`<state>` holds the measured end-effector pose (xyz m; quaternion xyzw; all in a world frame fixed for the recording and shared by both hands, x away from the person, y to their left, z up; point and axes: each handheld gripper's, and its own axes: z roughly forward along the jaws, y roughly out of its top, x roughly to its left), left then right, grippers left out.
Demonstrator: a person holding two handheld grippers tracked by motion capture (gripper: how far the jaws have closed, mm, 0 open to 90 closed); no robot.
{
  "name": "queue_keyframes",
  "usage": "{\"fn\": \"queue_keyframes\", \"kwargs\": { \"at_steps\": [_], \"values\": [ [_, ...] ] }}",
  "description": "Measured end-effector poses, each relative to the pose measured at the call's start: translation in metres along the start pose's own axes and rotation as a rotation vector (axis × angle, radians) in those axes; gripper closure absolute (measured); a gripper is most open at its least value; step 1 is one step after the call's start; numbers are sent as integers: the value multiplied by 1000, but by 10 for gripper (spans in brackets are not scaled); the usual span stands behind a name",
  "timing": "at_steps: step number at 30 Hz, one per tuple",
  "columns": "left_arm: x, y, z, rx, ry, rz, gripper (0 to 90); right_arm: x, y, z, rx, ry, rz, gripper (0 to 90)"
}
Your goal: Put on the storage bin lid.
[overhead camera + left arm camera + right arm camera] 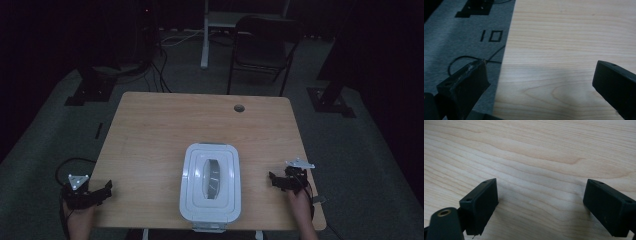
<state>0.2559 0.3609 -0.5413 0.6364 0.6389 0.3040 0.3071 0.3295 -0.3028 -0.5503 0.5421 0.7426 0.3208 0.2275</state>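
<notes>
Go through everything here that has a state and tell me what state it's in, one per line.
Box: white, lid on, lying flat at the near middle of the table.
Left claw: open, holding nothing, at the table's left edge.
Right claw: open, holding nothing, low over bare wood.
Table: bare apart from the box.
Chair: unoccupied, beyond the table.

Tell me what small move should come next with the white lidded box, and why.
Probably bring both tongs inward toward the white lidded box. The left tongs sit at the table's left edge and the right tongs to the box's right, both open, holding nothing and apart from the box, whose lid is on.
</notes>
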Motion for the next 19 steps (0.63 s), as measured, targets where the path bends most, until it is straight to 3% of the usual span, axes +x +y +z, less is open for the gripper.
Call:
{"fn": "queue_keyframes", "kwargs": {
  "at_steps": [2,5,8,19],
  "values": [
    [-2,0,3,14,-3,18,9,0,0,0,0,0,0,119],
    [-3,2,4,0,-23,12,9,0,0,0,0,0,0,119],
    [-4,4,7,23,-22,22,10,0,0,0,0,0,0,119],
    [-9,13,20,55,33,18,10,0,1,1,-1,-3,1,119]
  ]
}}
